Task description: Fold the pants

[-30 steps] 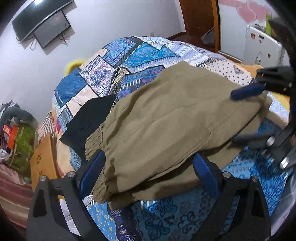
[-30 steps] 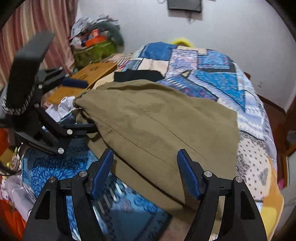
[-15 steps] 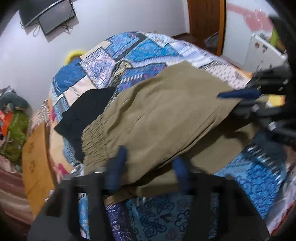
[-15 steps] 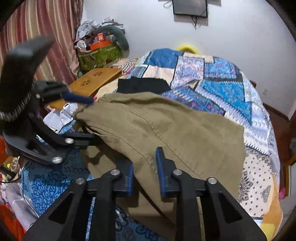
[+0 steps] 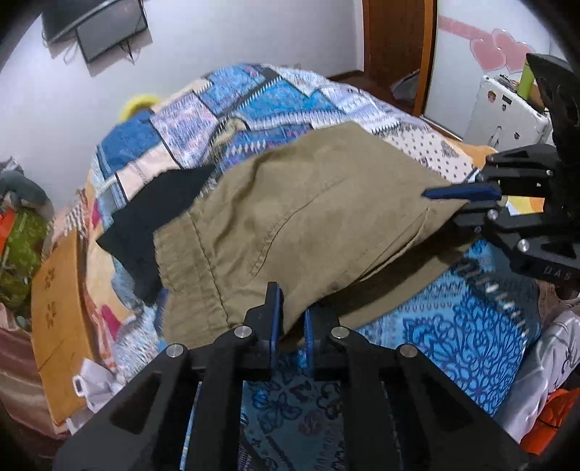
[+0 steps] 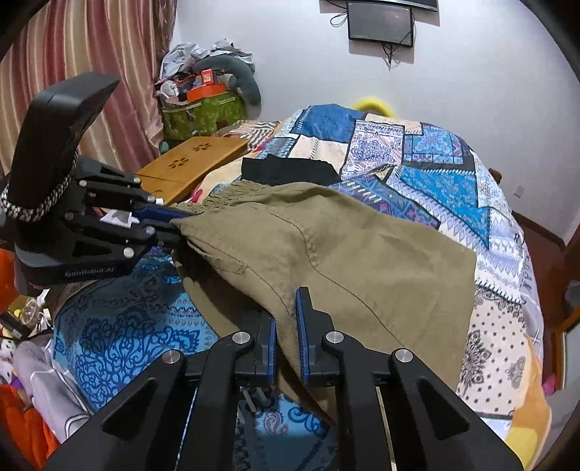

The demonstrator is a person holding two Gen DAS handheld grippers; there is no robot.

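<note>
From my left wrist camera, the left gripper fills the bottom centre of the frame. Its jaws have just been closing and now pinch the near edge of the olive pants, close to the gathered waistband at lower left. The pants spread across the middle of the picture on the bed, over its blue patterned cover, with the patchwork quilt running to the upper centre. A black garment lies at centre left, partly tucked under the pants. At the right edge I see the right gripper, its blue pads clamped on the pants' far right corner. A wooden board sits at the lower left.

From my right wrist camera, the right gripper sits at bottom centre, jaws drawn together on a fold of the pants at their near edge. The fabric stretches from centre to the right of the frame. At centre left the left gripper holds the waistband end, which looks raised off the cover. The black garment lies just above the pants, and a monitor hangs on the wall at top.
</note>
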